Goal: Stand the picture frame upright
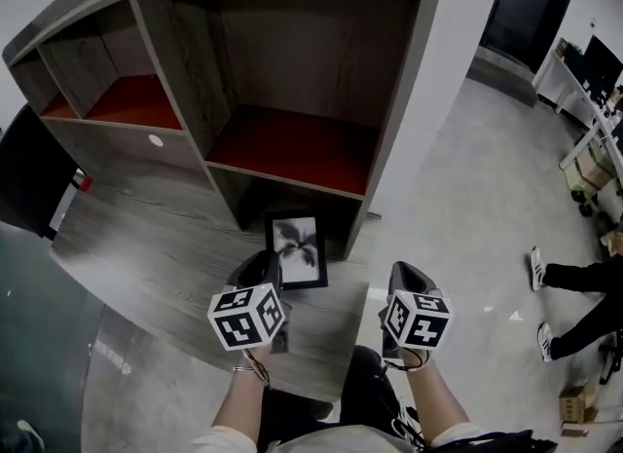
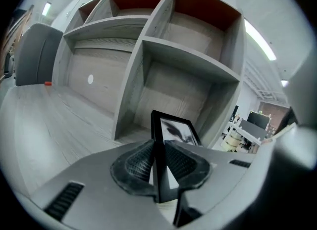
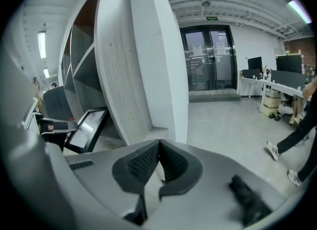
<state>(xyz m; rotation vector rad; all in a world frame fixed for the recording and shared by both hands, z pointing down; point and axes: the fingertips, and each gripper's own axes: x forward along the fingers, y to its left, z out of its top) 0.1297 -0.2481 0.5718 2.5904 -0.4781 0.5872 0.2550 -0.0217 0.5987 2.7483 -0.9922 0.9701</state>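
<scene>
Left tongs tight on picture frame

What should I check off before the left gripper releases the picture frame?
1. The left gripper has its jaws clamped on the picture frame edge: ok.
2. Frame's bottom edge on the desk: cannot tell.
3. Frame standing without help: cannot tell; it leans back while held.
4. The right gripper is apart from the frame, jaws shut on nothing: ok.
5. Frame in front of the shelf lower opening, picture facing outward: ok.
</scene>
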